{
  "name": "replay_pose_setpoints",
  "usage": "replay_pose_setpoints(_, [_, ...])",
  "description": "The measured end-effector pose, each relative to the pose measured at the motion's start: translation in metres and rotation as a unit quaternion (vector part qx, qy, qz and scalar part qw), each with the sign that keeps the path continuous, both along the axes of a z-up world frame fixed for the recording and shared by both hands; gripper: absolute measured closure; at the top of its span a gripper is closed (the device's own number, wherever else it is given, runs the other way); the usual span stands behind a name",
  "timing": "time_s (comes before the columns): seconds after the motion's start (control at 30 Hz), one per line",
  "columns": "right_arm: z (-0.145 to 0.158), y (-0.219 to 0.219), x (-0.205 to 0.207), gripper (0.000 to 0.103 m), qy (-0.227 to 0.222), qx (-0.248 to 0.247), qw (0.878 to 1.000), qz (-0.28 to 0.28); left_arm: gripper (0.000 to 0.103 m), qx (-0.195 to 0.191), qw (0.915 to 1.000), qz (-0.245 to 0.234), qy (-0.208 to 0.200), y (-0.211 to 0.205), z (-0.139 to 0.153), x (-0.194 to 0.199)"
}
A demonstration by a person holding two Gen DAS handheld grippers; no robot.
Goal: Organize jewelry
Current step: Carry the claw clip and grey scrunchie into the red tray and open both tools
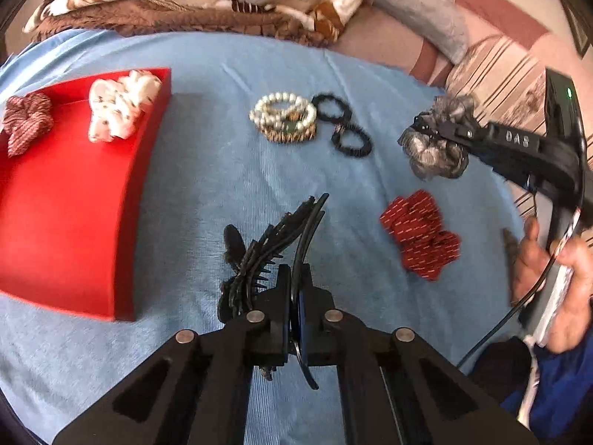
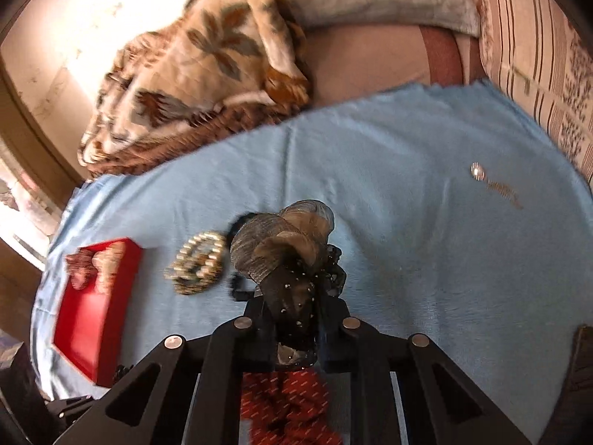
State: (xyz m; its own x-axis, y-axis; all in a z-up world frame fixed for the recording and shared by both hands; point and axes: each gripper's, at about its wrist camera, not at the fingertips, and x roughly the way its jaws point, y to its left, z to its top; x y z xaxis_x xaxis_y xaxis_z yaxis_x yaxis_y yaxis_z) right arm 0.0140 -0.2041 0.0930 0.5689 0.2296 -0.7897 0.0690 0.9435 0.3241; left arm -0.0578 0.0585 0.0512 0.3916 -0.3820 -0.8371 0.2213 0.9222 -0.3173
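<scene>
Left wrist view: left gripper (image 1: 294, 285) clamping black clip (image 1: 274, 237)
Right gripper (image 2: 296, 296): pinching grey scrunchie (image 2: 281, 237)
Surroundings: red tray (image 1: 74, 222), bracelets (image 1: 283, 120) lying apart

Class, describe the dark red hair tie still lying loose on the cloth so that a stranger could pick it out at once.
Start at the light blue cloth and find the red tray on its left side. Look across to the opposite side of the cloth, below the pearl bracelets, where the dark red hair tie lies flat on its own. Its short pale dashes set it apart from the striped pinkish one in the tray.
</scene>
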Motion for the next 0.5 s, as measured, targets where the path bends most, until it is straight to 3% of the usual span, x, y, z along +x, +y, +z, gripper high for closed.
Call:
replay_pose_setpoints(0.2, [0.04,0.038,-0.017,0.086,-0.026,0.049,0.997,0.046,0.1,-0.036,0.9975,0.051,-0.033,0.061,0.05,-0.017])
replay_pose_setpoints(0.37, [0.05,0.096,-0.025,0.086,-0.021,0.081,0.991,0.104,0.1,0.015,0.99,0.132,-0.048,0.137,0.067,-0.014])
replay_pose_setpoints(0.5, [0.047,0.161,-0.026,0.086,-0.006,0.09,0.983,0.157,0.1,0.073,0.9804,0.181,-0.026,0.191,0.057,0.0])
